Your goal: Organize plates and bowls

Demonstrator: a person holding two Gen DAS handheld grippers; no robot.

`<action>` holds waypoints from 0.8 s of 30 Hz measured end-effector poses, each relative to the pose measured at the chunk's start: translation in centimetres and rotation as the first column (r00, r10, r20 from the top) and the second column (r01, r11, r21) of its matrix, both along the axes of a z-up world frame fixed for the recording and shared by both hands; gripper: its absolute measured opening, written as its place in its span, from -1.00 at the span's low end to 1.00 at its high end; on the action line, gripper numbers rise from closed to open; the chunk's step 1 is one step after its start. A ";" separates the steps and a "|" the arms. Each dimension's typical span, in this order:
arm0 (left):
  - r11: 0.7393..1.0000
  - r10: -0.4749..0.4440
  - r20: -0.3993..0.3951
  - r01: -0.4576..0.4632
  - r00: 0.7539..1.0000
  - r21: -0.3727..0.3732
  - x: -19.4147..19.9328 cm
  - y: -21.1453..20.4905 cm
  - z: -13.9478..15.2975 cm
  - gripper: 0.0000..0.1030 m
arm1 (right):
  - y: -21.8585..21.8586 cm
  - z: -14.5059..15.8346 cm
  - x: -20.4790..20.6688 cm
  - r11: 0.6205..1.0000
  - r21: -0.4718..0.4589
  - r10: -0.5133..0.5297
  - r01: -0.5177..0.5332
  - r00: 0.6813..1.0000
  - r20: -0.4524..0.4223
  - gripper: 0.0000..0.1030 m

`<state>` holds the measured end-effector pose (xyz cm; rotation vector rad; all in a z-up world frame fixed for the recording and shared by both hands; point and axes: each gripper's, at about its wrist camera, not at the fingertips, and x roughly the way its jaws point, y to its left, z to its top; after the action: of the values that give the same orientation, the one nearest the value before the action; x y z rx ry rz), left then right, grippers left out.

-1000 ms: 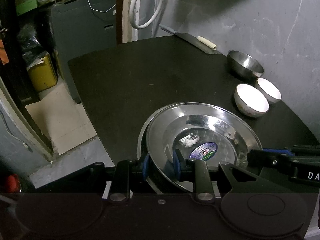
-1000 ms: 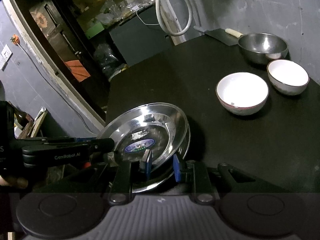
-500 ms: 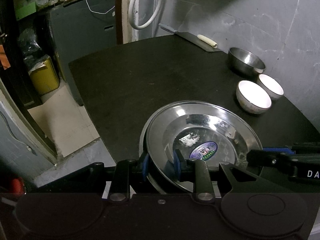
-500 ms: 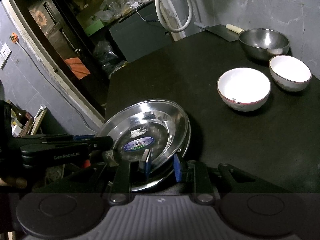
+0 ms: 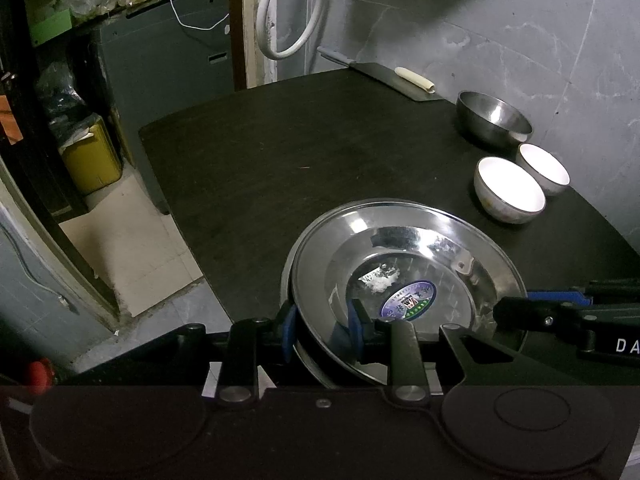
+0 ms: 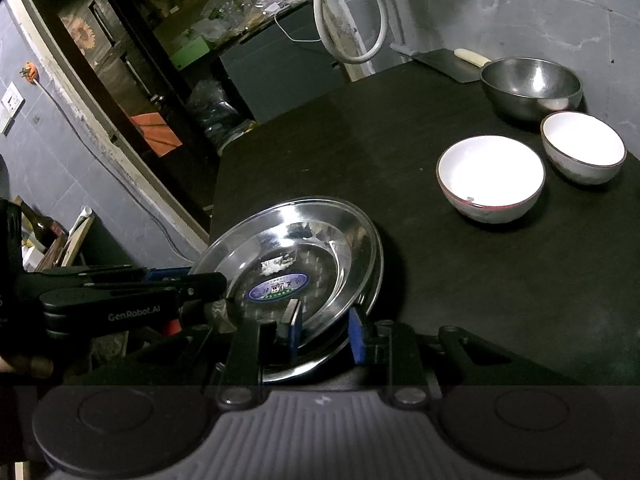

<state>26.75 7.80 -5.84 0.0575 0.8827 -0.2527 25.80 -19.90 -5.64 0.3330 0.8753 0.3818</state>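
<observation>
A stack of steel plates (image 5: 404, 264), the top one with a blue sticker, is held over the near edge of the black table (image 5: 304, 160). My left gripper (image 5: 322, 330) is shut on the stack's near rim. My right gripper (image 6: 326, 330) is shut on the stack's rim (image 6: 320, 248) from the other side. Two white bowls (image 5: 510, 190) (image 5: 544, 168) and a steel bowl (image 5: 494, 122) stand at the far right; they also show in the right wrist view as two white bowls (image 6: 490, 178) (image 6: 582, 152) and a steel bowl (image 6: 530, 86).
A cleaver (image 5: 394, 80) lies at the table's back edge by the grey wall. A white hose (image 5: 288, 20) hangs at the back. A dark cabinet (image 5: 168, 64) and a yellow bin (image 5: 90, 158) stand left of the table, above tiled floor.
Both grippers with the plate stack have drawn back a little toward the near table edge; the bowls look slightly farther away. Both grips are unchanged.
</observation>
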 end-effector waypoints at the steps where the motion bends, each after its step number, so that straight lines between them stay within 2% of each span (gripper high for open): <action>1: 1.000 0.001 0.000 -0.001 1.000 0.000 0.0 0.0 0.0 -0.43 | 0.0 0.0 0.0 1.000 -0.002 0.002 -0.002 1.000 0.002 -0.42; 11: 1.000 -0.001 -0.002 0.001 1.000 0.009 0.0 -0.1 -0.1 -0.41 | 0.3 0.1 0.0 0.999 -0.028 0.019 -0.019 1.000 0.018 -0.33; 12: 1.000 -0.002 -0.004 0.002 1.000 0.008 0.0 -0.1 -0.1 -0.41 | 0.4 0.2 -0.1 0.999 -0.032 0.018 -0.018 1.000 0.020 -0.30; 13: 1.000 -0.003 -0.005 0.003 1.000 0.007 0.0 -0.2 -0.1 -0.41 | 0.5 0.2 -0.1 0.999 -0.046 0.015 -0.014 1.000 0.020 -0.19; 20: 1.000 0.004 -0.008 -0.003 1.000 0.003 -0.1 -0.2 -0.2 -0.35 | 0.8 -0.2 -0.1 0.997 -0.072 0.025 -0.024 1.000 0.012 -0.15; 21: 1.000 0.008 -0.008 -0.008 1.000 0.002 -0.1 -0.2 -0.1 -0.26 | 0.8 -0.3 -0.1 0.997 -0.074 0.026 -0.025 1.000 0.012 -0.14; 23: 1.000 0.023 -0.008 -0.023 1.000 0.001 -0.1 -0.2 -0.1 0.00 | 0.8 -0.4 -0.1 0.997 -0.073 0.027 -0.026 1.000 0.010 0.02; 24: 0.999 0.033 -0.003 -0.033 0.999 -0.001 -0.1 -0.1 0.0 0.21 | 0.8 -0.4 -0.1 0.997 -0.074 0.025 -0.025 1.000 0.012 0.08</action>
<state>26.67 7.72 -5.83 0.0415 0.8856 -0.2224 25.67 -19.05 -6.04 0.2517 0.8795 0.3736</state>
